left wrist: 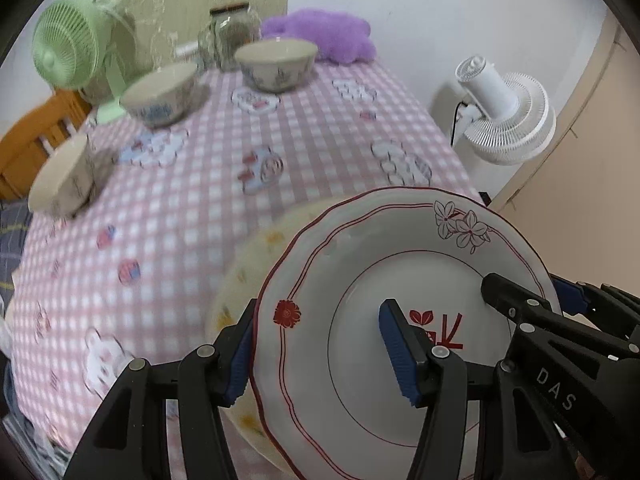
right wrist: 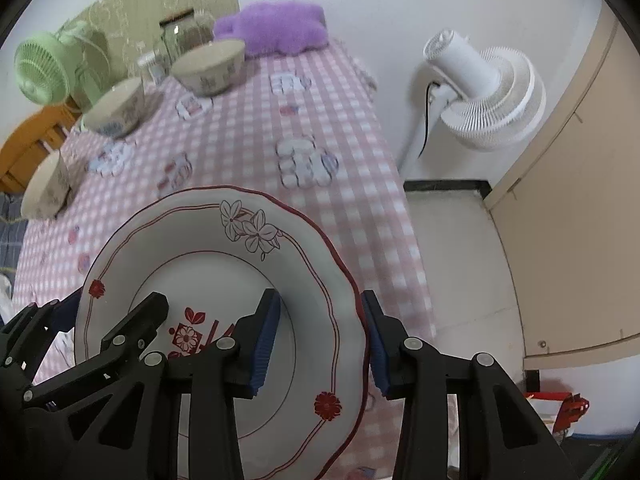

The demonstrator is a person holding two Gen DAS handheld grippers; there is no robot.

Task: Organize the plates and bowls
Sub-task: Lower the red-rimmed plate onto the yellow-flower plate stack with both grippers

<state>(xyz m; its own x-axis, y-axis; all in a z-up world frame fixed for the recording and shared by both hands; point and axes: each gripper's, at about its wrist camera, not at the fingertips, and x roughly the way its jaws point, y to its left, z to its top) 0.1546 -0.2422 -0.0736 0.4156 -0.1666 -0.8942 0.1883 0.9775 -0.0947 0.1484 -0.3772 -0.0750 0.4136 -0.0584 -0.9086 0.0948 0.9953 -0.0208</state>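
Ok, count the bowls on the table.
3: one at the far end by the jars, one beside the green fan, one nearest at the left edge. More may be hidden.

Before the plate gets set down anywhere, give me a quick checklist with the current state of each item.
1. Left gripper on the plate rim, one finger on each face: ok.
2. Right gripper on the opposite rim, same straddle: ok.
3. Plate clear of the tablecloth, held tilted: ok.
4. Second plate with a yellow pattern lies below it; whether the two line up: cannot tell.
5. Three bowls stand apart along the far and left side, out of the way: ok.
6. Pads pressing firmly enough: cannot tell.
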